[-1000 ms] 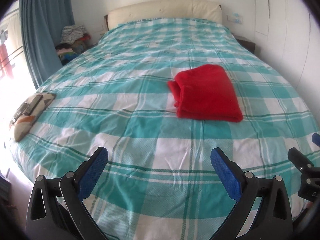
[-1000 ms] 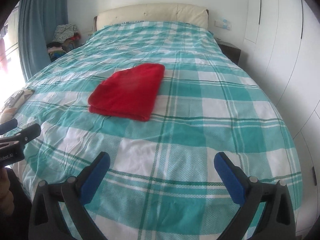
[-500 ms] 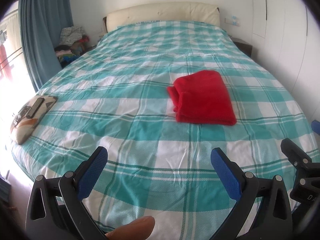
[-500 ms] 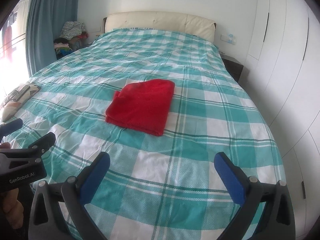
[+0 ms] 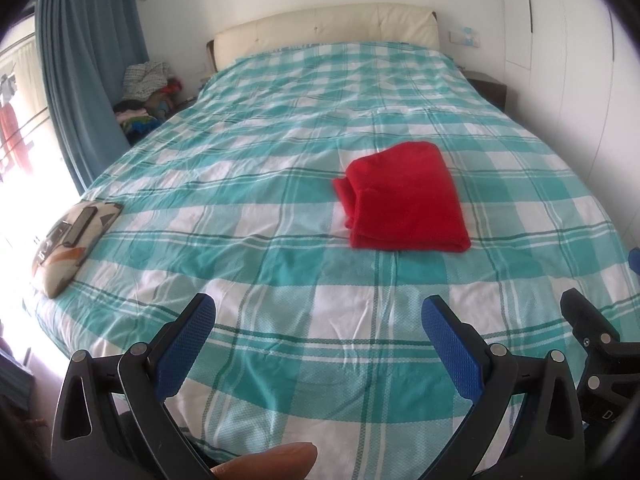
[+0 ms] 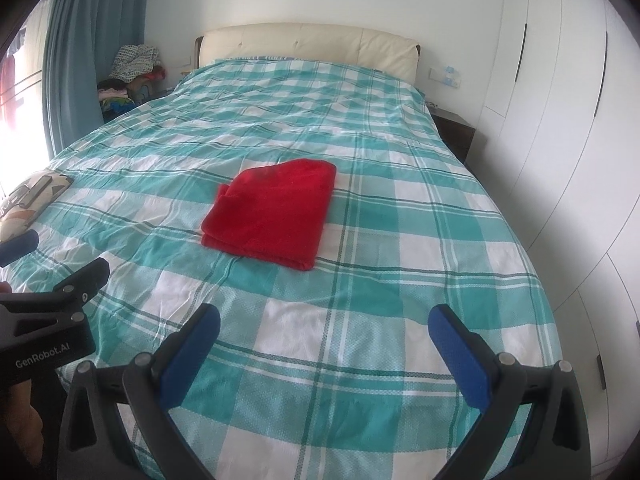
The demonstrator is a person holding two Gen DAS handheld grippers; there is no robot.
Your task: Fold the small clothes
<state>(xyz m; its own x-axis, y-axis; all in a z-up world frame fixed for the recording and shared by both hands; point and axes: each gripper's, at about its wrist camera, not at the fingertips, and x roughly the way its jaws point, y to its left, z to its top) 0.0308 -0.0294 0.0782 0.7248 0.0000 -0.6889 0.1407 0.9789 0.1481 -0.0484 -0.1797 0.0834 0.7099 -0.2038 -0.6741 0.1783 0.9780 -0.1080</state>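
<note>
At the left edge of the bed (image 5: 256,208), a patterned cushion (image 5: 74,246) carries a dark phone-like object; behind it hang blue curtains (image 5: 86,80), with a heap of clothes (image 5: 146,100) beside the cream headboard (image 5: 324,26). The left gripper (image 5: 316,344) hovers above the bed's near end, its blue-padded fingers (image 5: 184,354) spread wide and holding nothing. Only the left wrist view shows a fingertip at its bottom edge. The folded red garment (image 5: 404,198) lies on the teal checked cover near the bed's middle, well ahead of both grippers and touching neither. Only the right wrist view shows the left gripper's body, printed "GenRobot.AI", and the full run of white wardrobe doors (image 6: 560,128) at right. The right gripper (image 6: 326,354) is likewise wide open and empty, with the garment ahead and slightly to its left.
</note>
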